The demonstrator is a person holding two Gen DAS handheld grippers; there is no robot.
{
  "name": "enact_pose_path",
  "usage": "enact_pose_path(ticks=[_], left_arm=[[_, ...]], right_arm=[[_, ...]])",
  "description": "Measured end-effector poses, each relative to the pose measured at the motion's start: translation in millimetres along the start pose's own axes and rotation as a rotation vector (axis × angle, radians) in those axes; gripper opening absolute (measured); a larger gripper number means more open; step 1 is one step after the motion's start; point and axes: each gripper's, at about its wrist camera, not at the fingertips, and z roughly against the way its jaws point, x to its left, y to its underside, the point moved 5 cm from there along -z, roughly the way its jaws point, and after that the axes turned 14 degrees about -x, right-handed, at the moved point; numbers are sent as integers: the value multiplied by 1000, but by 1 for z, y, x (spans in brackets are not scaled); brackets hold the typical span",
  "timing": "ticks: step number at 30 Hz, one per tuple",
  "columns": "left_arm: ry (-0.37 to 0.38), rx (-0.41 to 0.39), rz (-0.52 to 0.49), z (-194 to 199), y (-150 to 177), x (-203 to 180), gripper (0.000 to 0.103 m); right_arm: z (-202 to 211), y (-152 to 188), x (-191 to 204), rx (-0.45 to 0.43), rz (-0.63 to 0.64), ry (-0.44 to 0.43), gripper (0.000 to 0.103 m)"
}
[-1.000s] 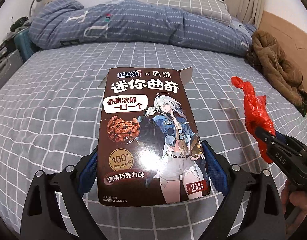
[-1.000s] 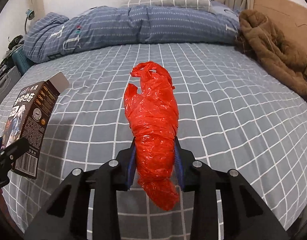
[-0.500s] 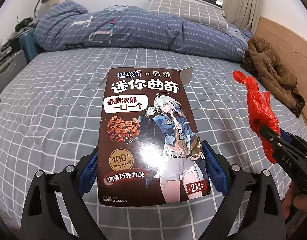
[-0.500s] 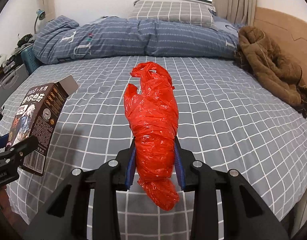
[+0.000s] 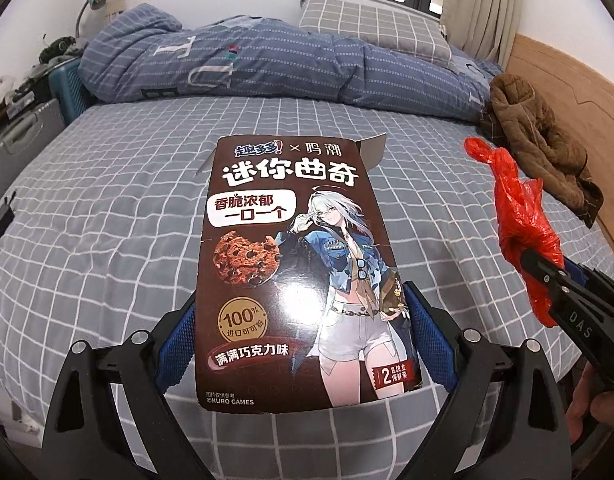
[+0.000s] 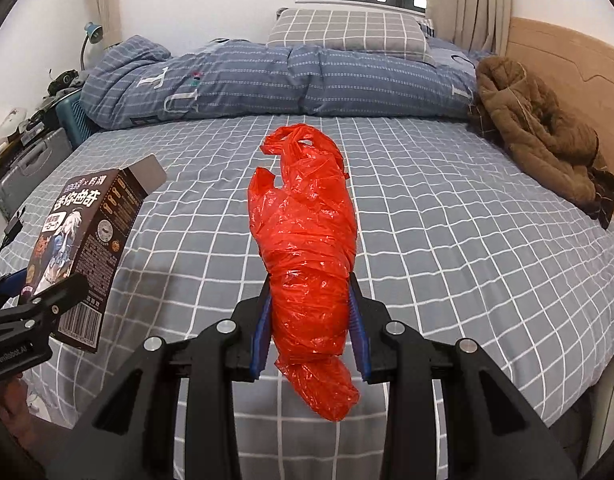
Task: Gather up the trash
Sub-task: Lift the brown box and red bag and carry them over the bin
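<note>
Your left tongs (image 5: 303, 344) clamp a glossy brown cookie box (image 5: 295, 264), flap open, contents unseen; right tongs (image 6: 310, 332) squeeze a crinkly red plastic bag (image 6: 307, 256).

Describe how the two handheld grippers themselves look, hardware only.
Both the left gripper and right gripper are matte black plastic with silver screws and blue textured pads lining the jaws. The right one bears white "DAS" lettering; the left, partly legible white text. No cables or sleeves visible.

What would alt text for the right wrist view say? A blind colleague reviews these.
The right gripper clamps a crumpled red plastic bag above a grey checked bed. At left, the left gripper holds a brown cookie box.
</note>
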Motion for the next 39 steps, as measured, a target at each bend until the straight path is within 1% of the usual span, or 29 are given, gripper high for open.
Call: enact_pose_path(ticks=[5, 13, 19, 26, 39], left_arm=[[3, -13, -11, 16, 4, 2, 90], [2, -21, -2, 42, 12, 5, 90], [3, -15, -5, 58, 25, 5, 90], [-1, 4, 7, 76, 47, 11, 90], [25, 7, 12, 121, 74, 6, 90]], right_arm=[[17, 2, 6, -9, 3, -6, 32], [48, 6, 19, -22, 14, -17, 32], [68, 14, 26, -20, 13, -25, 32], [88, 28, 31, -7, 11, -36, 32], [131, 50, 40, -5, 19, -43, 33]])
